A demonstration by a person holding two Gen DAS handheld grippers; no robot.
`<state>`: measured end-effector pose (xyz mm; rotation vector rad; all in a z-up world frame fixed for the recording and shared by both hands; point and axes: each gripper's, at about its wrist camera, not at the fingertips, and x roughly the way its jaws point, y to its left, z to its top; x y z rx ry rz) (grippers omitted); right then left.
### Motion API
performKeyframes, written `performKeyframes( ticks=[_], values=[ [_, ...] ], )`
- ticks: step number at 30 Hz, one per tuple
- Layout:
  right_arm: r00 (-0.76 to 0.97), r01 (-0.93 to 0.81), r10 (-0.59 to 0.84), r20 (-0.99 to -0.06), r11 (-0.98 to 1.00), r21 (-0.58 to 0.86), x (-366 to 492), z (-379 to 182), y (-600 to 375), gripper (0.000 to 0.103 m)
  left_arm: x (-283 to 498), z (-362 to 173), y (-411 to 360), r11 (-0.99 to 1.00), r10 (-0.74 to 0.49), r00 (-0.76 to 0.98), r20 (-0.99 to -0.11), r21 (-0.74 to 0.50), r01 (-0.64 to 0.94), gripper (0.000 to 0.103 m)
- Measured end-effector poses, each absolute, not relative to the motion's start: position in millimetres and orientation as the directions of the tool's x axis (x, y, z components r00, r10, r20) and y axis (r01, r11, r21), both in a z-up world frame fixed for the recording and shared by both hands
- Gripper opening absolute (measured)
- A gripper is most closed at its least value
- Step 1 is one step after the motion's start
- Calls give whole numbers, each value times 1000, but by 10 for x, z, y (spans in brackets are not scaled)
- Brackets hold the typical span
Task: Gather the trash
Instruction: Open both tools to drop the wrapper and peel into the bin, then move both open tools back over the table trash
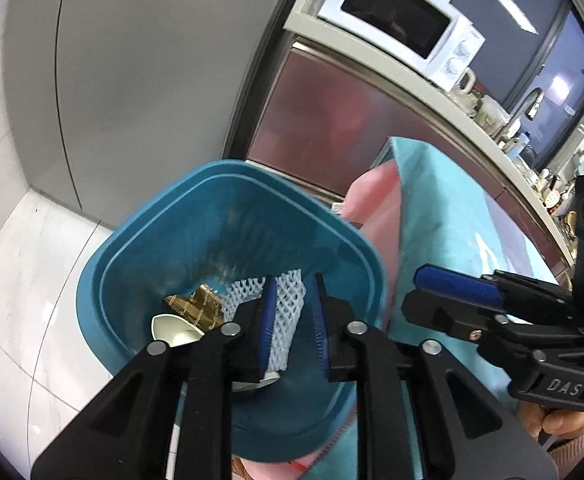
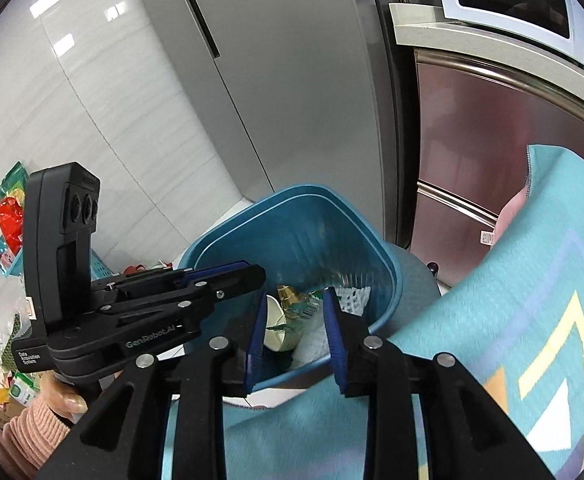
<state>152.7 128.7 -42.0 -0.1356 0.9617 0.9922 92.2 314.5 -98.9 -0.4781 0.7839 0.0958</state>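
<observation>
A teal trash bin [image 1: 140,264] stands on the floor beside the table; it also shows in the right wrist view [image 2: 252,232]. Inside lie a white foam net [image 1: 288,300], a gold wrapper [image 1: 196,308] and a crushed paper cup [image 1: 172,330]. In the right wrist view the cup [image 2: 278,328], the wrapper [image 2: 298,304] and the foam net [image 2: 354,298] show too. My left gripper [image 1: 292,320] is open above the bin with nothing between its pads. My right gripper [image 2: 296,336] is open and empty over the bin's near rim. Each gripper shows in the other's view, the right [image 1: 444,296], the left [image 2: 228,276].
A teal patterned tablecloth [image 2: 492,340] over a pink cloth [image 1: 376,208] covers the table edge by the bin. A grey fridge [image 1: 140,80] stands behind, a microwave [image 1: 404,24] on a counter. Snack bags and clutter [image 2: 8,208] lie at the left on the floor.
</observation>
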Motion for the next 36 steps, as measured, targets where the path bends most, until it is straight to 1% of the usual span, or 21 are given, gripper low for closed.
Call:
performKeyframes(
  ticks=[3, 5, 6, 8, 11, 13, 15, 17, 20, 24, 32, 36],
  values=[
    [197, -762, 669, -716, 564, 318, 1433, -337, 1181, 30, 823, -836, 3022, 904, -96, 739, -667, -370, -217, 26],
    [205, -762, 683, -701, 561, 324, 1374, -276, 1105, 33, 742, -727, 2943, 913, -101, 758, -644, -363, -186, 34],
    [213, -763, 692, -689, 559, 325, 1326, -232, 1039, 33, 705, -653, 2864, 921, -104, 772, -627, -355, -164, 37],
    [231, -763, 701, -674, 561, 322, 1253, -160, 926, 35, 629, -542, 2750, 930, -110, 789, -604, -343, -133, 48],
    [275, -760, 713, -644, 572, 309, 1124, -39, 669, 39, 514, -364, 2529, 944, -119, 818, -563, -319, -82, 61],
    [305, -752, 717, -627, 585, 303, 1056, 27, 487, 41, 457, -266, 2379, 949, -140, 830, -540, -311, -43, 65],
    [339, -739, 714, -612, 605, 297, 1002, 85, 303, 42, 430, -181, 2183, 954, -168, 837, -520, -300, 5, 67],
    [379, -717, 709, -594, 631, 297, 951, 141, 60, 45, 430, -125, 1988, 953, -202, 837, -508, -298, 50, 70],
    [434, -680, 690, -579, 672, 292, 910, 192, -283, 45, 437, -78, 1670, 948, -261, 827, -499, -295, 121, 72],
    [513, -609, 639, -573, 742, 282, 856, 205, -797, 46, 526, -91, 1235, 934, -335, 792, -510, -292, 207, 72],
    [661, -401, 480, -577, 876, 270, 835, 143, -1842, 48, 724, -158, 375, 891, -453, 710, -540, -287, 351, 72],
    [722, -261, 373, -582, 927, 271, 808, 57, -2413, 53, 810, -213, 25, 866, -498, 665, -557, -289, 408, 72]
  ],
)
